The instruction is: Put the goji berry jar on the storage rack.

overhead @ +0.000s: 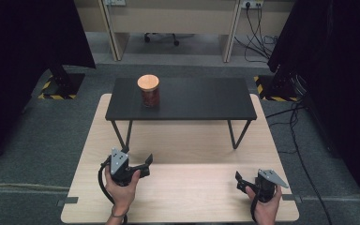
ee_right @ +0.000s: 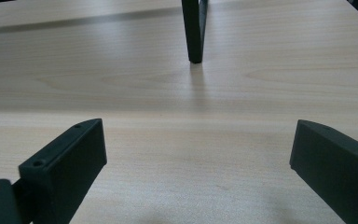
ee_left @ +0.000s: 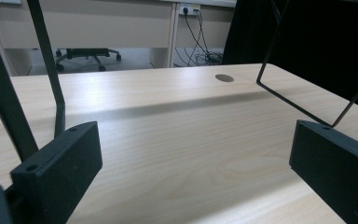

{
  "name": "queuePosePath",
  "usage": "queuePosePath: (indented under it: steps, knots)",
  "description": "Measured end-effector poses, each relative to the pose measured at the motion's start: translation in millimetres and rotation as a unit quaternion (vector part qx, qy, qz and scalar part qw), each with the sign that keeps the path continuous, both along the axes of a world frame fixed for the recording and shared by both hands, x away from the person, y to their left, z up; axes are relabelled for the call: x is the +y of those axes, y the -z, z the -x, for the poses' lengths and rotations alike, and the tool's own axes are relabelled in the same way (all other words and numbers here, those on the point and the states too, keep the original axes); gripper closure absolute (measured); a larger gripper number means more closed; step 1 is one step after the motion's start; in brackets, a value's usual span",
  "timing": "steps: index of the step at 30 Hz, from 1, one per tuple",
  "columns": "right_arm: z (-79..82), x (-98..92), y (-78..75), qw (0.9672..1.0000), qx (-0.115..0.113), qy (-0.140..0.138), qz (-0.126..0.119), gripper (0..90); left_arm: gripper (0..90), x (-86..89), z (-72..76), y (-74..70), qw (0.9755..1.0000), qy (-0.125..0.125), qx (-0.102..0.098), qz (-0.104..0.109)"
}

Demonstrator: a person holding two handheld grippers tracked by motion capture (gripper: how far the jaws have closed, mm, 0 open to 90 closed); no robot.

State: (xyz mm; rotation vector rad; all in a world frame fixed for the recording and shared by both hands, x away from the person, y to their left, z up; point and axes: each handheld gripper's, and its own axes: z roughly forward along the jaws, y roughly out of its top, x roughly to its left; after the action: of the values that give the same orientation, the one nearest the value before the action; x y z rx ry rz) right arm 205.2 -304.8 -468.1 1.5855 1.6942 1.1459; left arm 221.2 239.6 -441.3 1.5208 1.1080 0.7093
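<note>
Wood, pale: tabletop [overhead: 178, 197], rectangular, grain running across; both grippers sit over its near part
Shelf: black raised shelf [overhead: 206, 98] on thin metal legs, standing on the far half of the tabletop
Jar: glass jar [overhead: 149, 96] with dark reddish contents, upright on the shelf's left part, near its front edge
Lid: round wooden lid [overhead: 148, 82] seated on the jar, light tan
Left gripper: left gripper [overhead: 146, 163] held in the person's left hand [overhead: 122, 185] at the near left of the tabletop, jaws pointing right and slightly away; well apart from the jar, which stands farther back and higher up
Left jaws: spread wide in the left gripper view, bare wood between them, nothing pinched
Left view detail: two shelf legs [ee_left: 51, 70] rise at the left edge; a wire leg frame [ee_left: 298, 102] stands at the right; a small round grommet [ee_left: 224, 78] sits in the tabletop farther off
Right gripper: right gripper [overhead: 240, 180] held in the person's right hand [overhead: 265, 206] at the near right corner of the tabletop, jaws pointing left and away
Right jaws: spread wide in the right gripper view, bare wood between them, nothing pinched
Right view detail: one shelf leg foot [ee_right: 193, 42] rests on the wood straight ahead, well beyond the jaws
Plates: grey three-cornered plate on top of each gripper, seen from the high view
Surroundings: grey carpet floor [overhead: 37, 136], dark curtains at both sides, cables [overhead: 300, 140] trailing on the right, desk legs and a chair base at the far wall
</note>
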Motion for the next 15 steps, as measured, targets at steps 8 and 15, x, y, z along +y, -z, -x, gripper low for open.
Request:
queuePosePath:
  steps: [8, 15]
  knots:
    - [0.5, 0.7, 0.2, 1.0, -0.001, 0.001, 0.001, 3.7, 1.6, 4.9, 13.2, 14.4, 0.9999, 0.002, 0.011, 0.001]
    - [0.7, 2.0, 0.1, 1.0, -0.002, 0.001, 0.005, 3.7, 1.6, 11.4, 18.8, 25.9, 0.9995, 0.003, 0.031, 0.001]
